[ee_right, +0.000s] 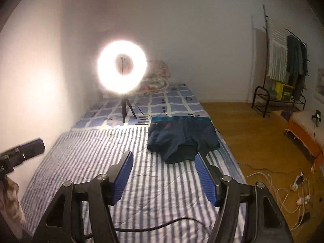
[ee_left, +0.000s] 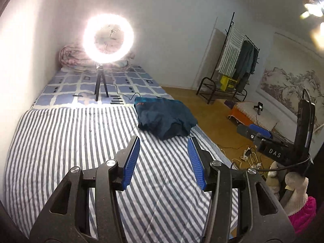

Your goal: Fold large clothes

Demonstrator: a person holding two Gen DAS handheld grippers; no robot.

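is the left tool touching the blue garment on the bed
Apart. In the left wrist view the left tool is open and empty, and striped sheet shows between its fingertips and the folded garment.

A dark teal-blue garment (ee_left: pixel 165 118) (ee_right: pixel 183 136) lies folded into a roughly square, slightly rumpled bundle. A small red mark shows near its far left corner. In both wrist views it sits toward one o'clock from centre.
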